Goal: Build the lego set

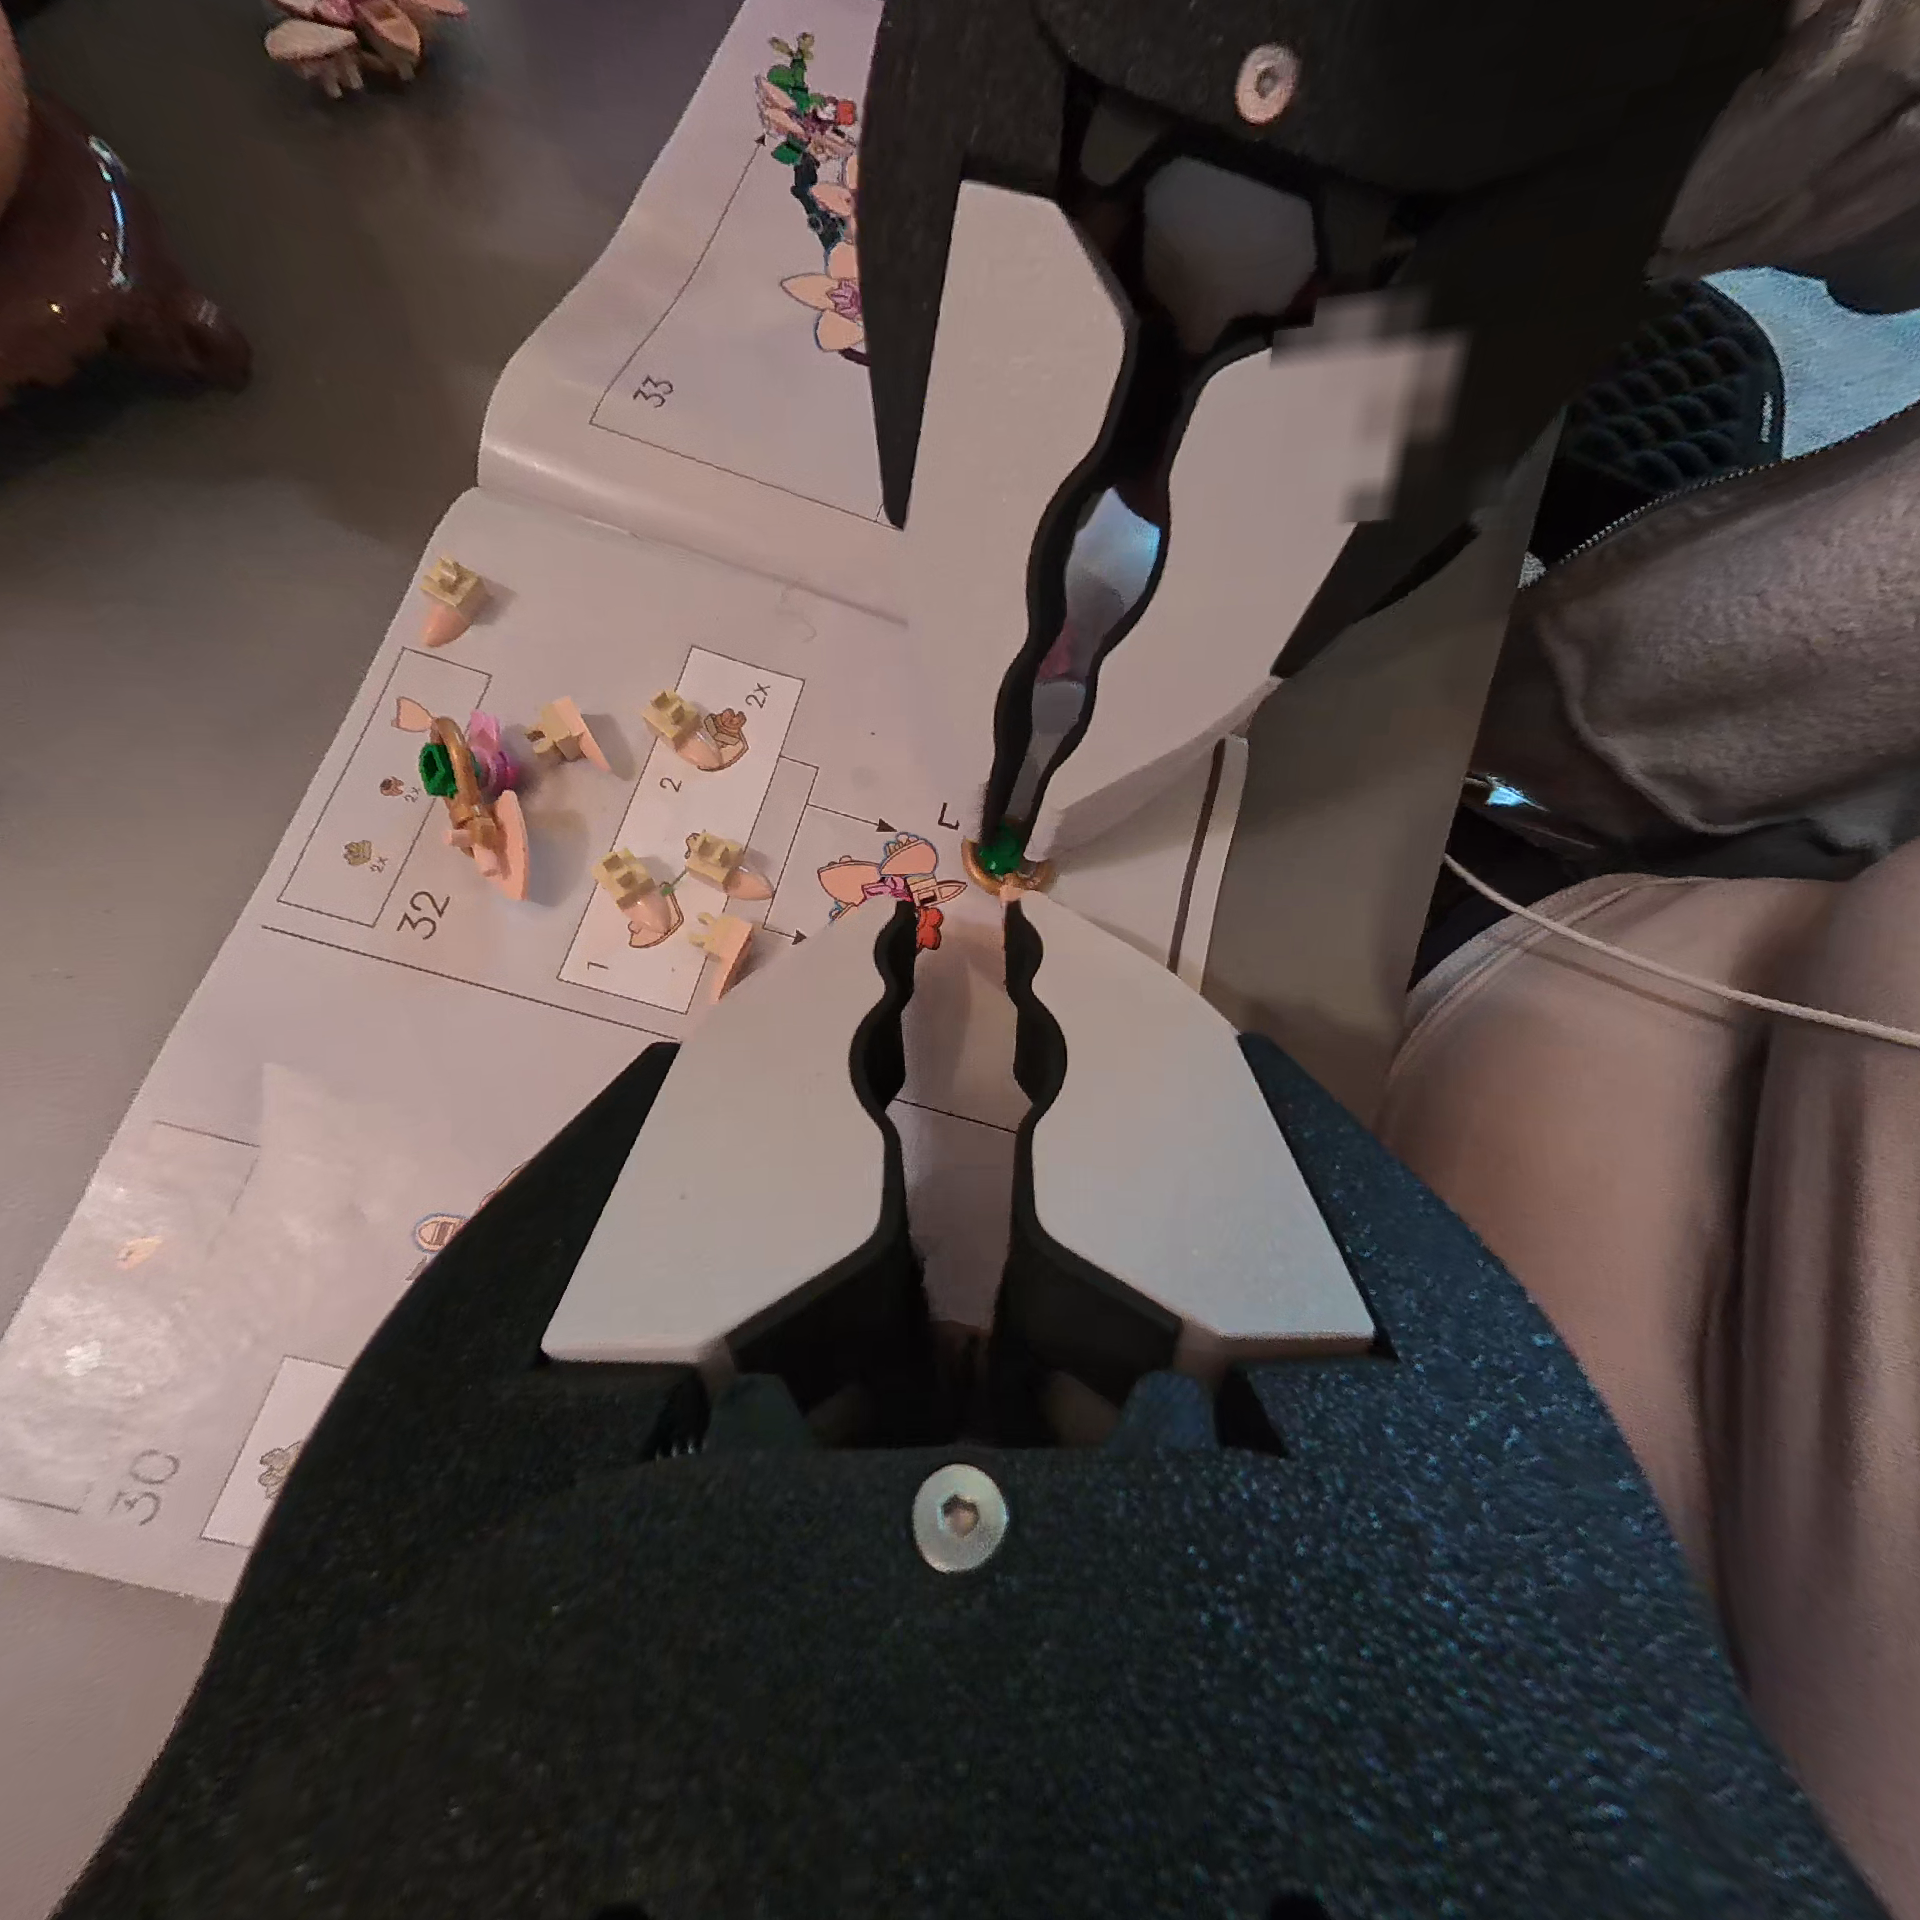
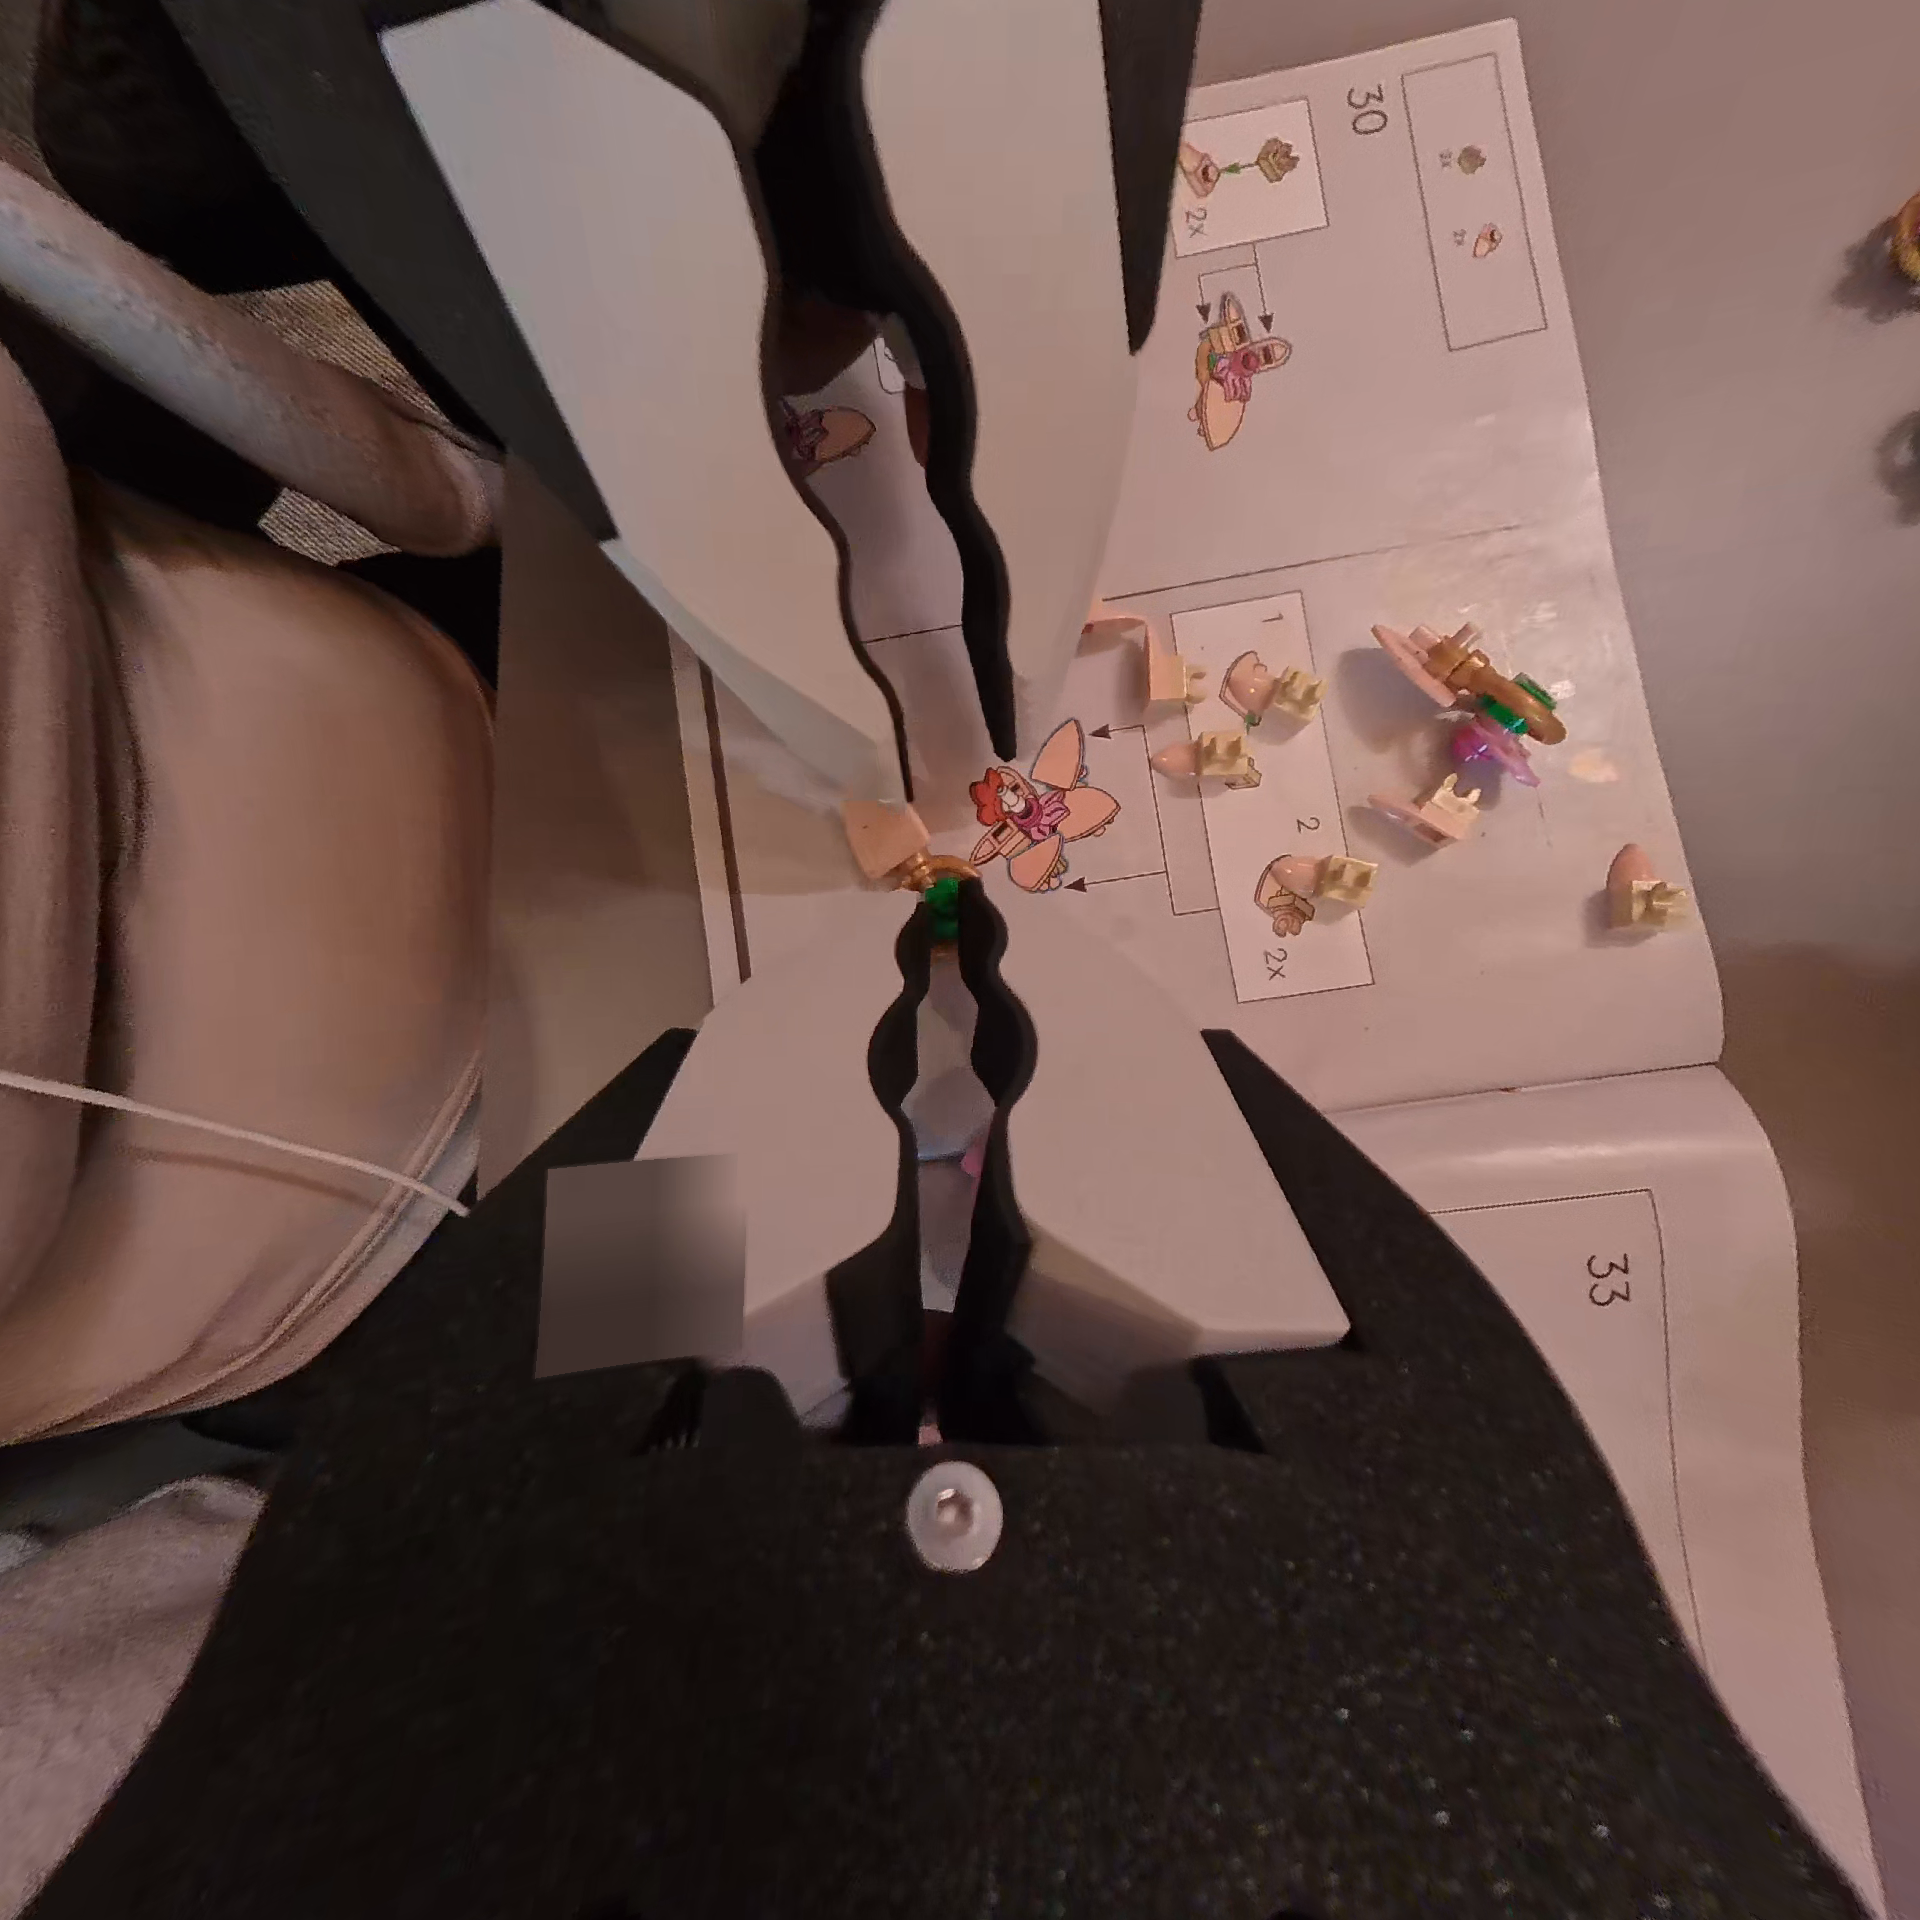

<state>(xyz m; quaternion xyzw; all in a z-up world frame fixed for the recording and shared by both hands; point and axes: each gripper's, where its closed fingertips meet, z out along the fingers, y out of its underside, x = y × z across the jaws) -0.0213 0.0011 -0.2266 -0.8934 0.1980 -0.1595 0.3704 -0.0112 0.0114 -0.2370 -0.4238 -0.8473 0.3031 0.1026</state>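
Your two grippers meet tip to tip over the open white instruction booklet (image 1: 644,582), which lies on a grey table (image 1: 260,436). Your right gripper (image 2: 943,914) reaches in from your body's side, its wavy black-lined white fingers (image 2: 800,1049) pinched together on a small green stud piece (image 2: 942,900) that sits on a curved gold ring piece (image 2: 930,868). In the left wrist view the same right gripper (image 1: 1003,847) comes down from the top of the frame, and the green stud (image 1: 1000,847) and gold ring (image 1: 987,878) show at its tips. Your left gripper (image 1: 961,914) points straight at them from the opposite side; its tips sit close together, touching the ring assembly, and in the right wrist view the left gripper (image 2: 914,800) has a pale peach petal brick (image 2: 883,831) at its tips, butted against the gold ring, though you cannot tell whether they clamp it. Beside the meeting point, on the booklet page, lie loose tan and peach petal pieces (image 1: 686,727), well apart from a partly built flower of gold, green, pink and peach (image 1: 473,800). Your beige-trousered lap (image 1: 1662,1143) fills the frame's edge.
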